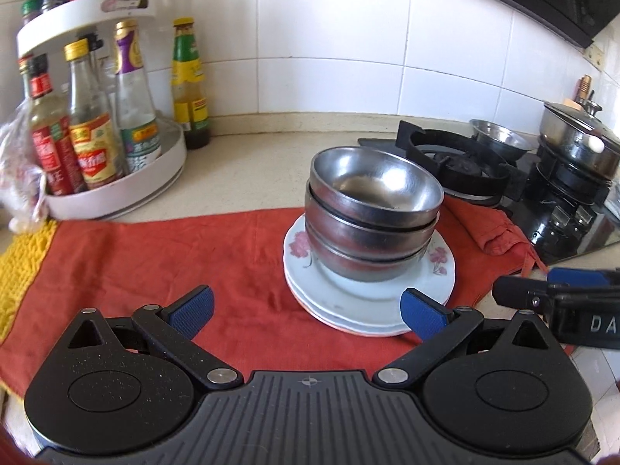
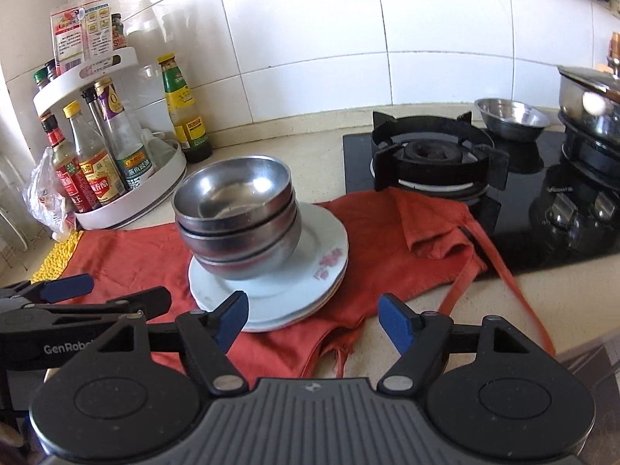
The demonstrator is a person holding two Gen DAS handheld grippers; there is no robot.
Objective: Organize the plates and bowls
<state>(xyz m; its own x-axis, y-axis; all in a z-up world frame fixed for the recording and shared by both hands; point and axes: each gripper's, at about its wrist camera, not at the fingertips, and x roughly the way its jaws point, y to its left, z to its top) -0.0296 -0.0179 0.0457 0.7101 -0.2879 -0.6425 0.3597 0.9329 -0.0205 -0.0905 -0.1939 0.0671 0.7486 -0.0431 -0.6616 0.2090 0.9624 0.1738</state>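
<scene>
Left wrist view: the left claw (image 1: 307, 312) stands open with nothing between its blue pads. The stack of steel bowls (image 1: 372, 213) sits just right of centre in the frame, ahead of the claw and a little to its right, nested three deep on a stack of plates (image 1: 368, 302). The right pad lies close to the plates' near rim; the picture does not settle whether it touches. The plates rest on a red cloth (image 1: 155, 263) on the desk (image 1: 271, 147). Left of the plates the cloth is bare, giving open room; the bottle rack (image 1: 128, 186) fills the upper left, well apart. The right claw (image 1: 558, 290) enters at the right edge.

Right wrist view: the right claw (image 2: 313, 317) is open and empty. The bowls (image 2: 236, 213) and plates (image 2: 294, 302) lie left of centre, ahead and to the claw's left, its left pad close by the plate rim. The stove (image 2: 438, 155) takes the upper right. The bowl stack looks slightly tilted, so it may slip if the plates are lifted unevenly. Both claws are about equally near.
</scene>
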